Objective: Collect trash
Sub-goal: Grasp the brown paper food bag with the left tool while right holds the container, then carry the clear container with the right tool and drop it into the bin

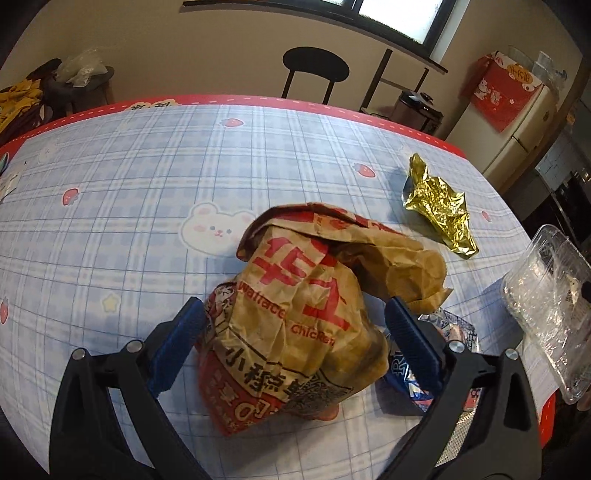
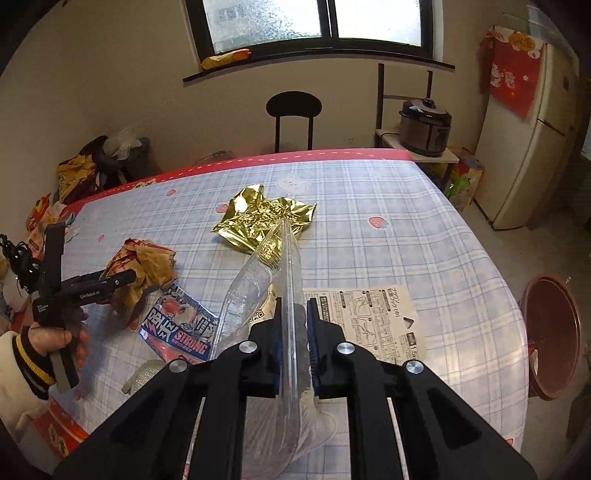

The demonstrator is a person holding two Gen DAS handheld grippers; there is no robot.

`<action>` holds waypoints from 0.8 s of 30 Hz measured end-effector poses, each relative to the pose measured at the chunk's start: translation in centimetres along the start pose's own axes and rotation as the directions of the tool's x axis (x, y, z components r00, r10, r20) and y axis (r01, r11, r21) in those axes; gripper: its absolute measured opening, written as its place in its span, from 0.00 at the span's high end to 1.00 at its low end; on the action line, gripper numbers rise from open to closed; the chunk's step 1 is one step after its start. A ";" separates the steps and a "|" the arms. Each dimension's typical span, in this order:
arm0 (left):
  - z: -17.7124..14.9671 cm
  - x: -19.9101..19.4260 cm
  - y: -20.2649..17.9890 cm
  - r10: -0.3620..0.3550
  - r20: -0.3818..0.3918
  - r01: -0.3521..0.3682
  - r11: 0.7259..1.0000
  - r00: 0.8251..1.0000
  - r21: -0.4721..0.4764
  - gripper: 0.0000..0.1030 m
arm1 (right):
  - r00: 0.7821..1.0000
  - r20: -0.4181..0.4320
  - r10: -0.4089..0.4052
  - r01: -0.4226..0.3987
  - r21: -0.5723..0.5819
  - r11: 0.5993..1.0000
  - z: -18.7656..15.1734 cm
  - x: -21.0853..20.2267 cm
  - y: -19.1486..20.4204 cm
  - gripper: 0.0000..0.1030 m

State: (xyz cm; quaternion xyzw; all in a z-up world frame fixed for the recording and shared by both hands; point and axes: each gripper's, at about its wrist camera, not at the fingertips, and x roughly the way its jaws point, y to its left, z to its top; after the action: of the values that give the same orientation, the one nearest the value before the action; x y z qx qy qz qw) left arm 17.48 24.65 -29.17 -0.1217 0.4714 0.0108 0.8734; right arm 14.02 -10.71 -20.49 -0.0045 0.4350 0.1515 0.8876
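A table covered with a blue checked oilcloth with a red border is seen in a kitchen, with a black round-backed chair at its far edge, a frosted window in the wall behind, a cream refrigerator to the right and a dark pressure cooker on a small stand beside it.

The left gripper is spread wide around a crumpled brown paper fast-food bag with red print, which lies on the cloth near the near edge, towards the left as the right wrist view shows it. Its blue fingers stand on either side of the bag; whether they press into the paper cannot be told.

The right gripper is clenched on a clear plastic clamshell container, which is held on edge between the blue pads and raised above the near part of the table.

A crinkled gold foil wrapper lies towards the middle of the surface, well apart from the paper bag. A blue and red snack packet printed STRONG lies flat just beside the paper bag, near the near edge. A white printed instruction sheet lies flat near the near edge, just right of the right gripper. A dark red round stool is seen beyond the right edge of the table.
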 end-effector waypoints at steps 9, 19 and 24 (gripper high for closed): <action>-0.9 0.0 -0.9 0.078 0.030 -0.080 0.996 0.996 0.047 0.16 | 0.999 0.013 -0.039 0.039 0.023 0.999 -0.4 -0.9 -1.4 0.88; -2.8 -5.2 -0.4 0.090 0.075 -0.090 0.996 0.993 0.007 0.19 | 0.999 0.044 -0.026 0.025 0.021 0.999 -0.2 -2.0 -2.1 0.88; -4.1 -9.4 -1.0 0.091 0.117 -0.086 0.995 0.989 -0.041 0.19 | 0.998 0.059 0.006 -0.008 0.028 1.000 -0.2 -2.8 -2.7 0.88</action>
State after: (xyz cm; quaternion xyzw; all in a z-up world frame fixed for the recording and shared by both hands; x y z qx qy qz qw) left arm 8.97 23.66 -23.36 -0.1157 0.4232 0.0653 0.8962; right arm 13.01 -14.06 -18.82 0.0139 0.4107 0.1487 0.8994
